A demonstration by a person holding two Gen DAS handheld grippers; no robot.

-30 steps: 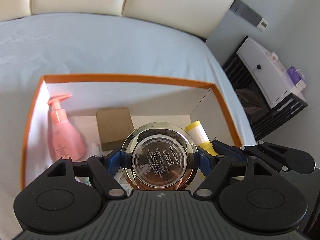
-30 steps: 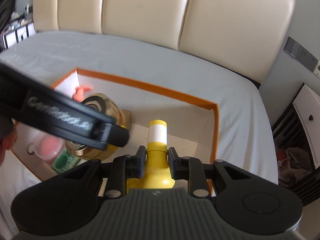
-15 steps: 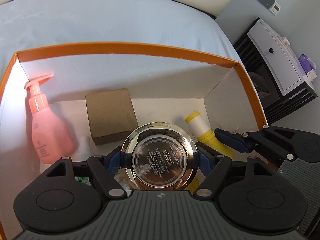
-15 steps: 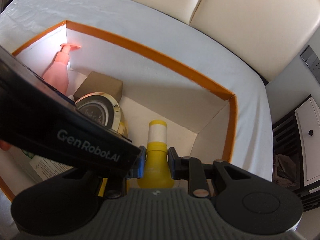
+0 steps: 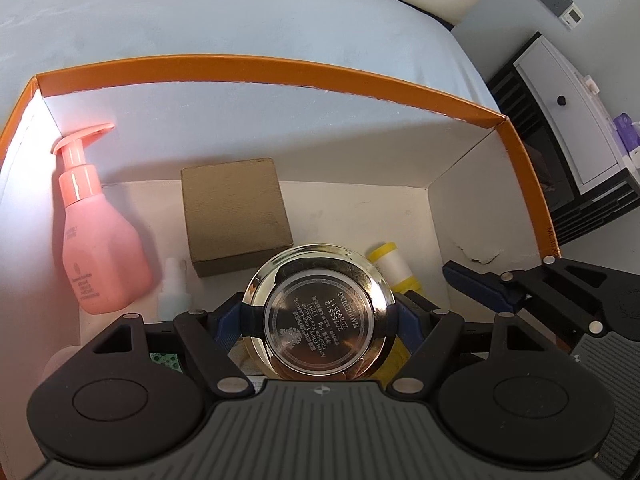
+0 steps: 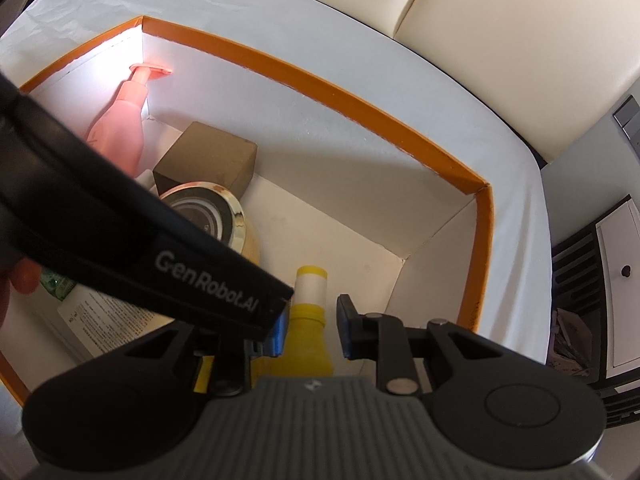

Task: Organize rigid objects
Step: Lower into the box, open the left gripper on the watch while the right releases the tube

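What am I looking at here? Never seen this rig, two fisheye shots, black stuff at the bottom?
No robot: a person holds a two-finger tool in each hand, with a camera on each looking along its fingers. The black parts are those tools. In the left wrist view, the left tool is shut on a round gold compact over an orange-rimmed box on a bed. In the right wrist view, the right tool is open, its fingers apart on either side of a yellow bottle lying in the box. Also inside: a pink pump bottle and a small brown box.
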